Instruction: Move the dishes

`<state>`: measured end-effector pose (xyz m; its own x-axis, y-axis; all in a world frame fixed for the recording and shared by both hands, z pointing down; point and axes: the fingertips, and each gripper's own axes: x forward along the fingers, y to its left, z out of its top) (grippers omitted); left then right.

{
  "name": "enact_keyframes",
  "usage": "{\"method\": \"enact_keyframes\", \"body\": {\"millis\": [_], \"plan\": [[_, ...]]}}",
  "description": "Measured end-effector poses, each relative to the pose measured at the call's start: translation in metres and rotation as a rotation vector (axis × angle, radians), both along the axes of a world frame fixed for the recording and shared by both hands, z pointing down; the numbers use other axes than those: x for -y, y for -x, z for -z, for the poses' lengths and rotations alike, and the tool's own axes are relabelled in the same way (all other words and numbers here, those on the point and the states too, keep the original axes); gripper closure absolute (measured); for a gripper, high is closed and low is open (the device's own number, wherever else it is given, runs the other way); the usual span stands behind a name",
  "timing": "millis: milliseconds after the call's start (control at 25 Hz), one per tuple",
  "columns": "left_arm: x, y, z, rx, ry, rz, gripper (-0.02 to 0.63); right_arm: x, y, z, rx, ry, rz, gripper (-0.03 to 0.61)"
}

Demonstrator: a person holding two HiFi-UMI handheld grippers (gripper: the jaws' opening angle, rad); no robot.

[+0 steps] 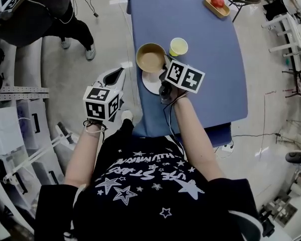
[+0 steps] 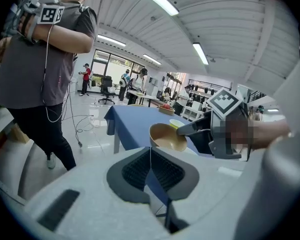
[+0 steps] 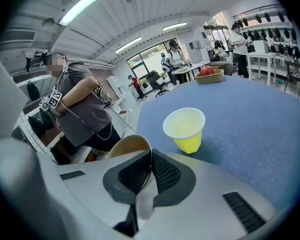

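A tan bowl point(image 1: 150, 57) hangs near the blue table's point(image 1: 200, 69) near-left corner, with my right gripper point(image 1: 165, 66) shut on its right rim. In the right gripper view the jaws pinch the bowl's rim point(image 3: 126, 148). A white plate point(image 1: 153, 83) lies just below and nearer than the bowl, partly covered by it. A yellow cup point(image 1: 178, 46) stands upright right of the bowl, also in the right gripper view point(image 3: 186, 129). My left gripper point(image 1: 119, 74) hovers off the table's left side, shut and empty; its view shows the bowl point(image 2: 167, 136) raised above the table.
A wooden tray point(image 1: 215, 6) with a red fruit sits at the table's far right corner. Another person point(image 1: 65, 19) in a grey shirt stands on the floor to the left, cables trailing. White racks point(image 1: 20, 129) line the left side.
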<state>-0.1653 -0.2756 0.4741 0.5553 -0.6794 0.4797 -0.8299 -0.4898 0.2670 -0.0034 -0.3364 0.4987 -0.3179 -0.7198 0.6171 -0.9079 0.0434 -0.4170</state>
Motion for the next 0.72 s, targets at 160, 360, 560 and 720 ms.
{"method": "enact_keyframes", "body": {"millis": [160,360,560,720], "plan": [[0.01,0.009,-0.005,0.002,0.01,-0.011,0.592,0.018,0.007,-0.003,-0.02,-0.019,-0.04,0.566],[0.021,0.02,-0.012,0.003,0.026,-0.017,0.592,0.033,0.011,-0.01,-0.039,-0.025,-0.1,0.566],[0.025,0.025,-0.016,0.006,0.038,-0.032,0.592,0.04,0.01,-0.014,-0.047,-0.026,-0.158,0.566],[0.027,0.021,-0.019,0.009,0.041,-0.041,0.592,0.041,0.005,-0.019,-0.049,-0.009,-0.183,0.565]]}}
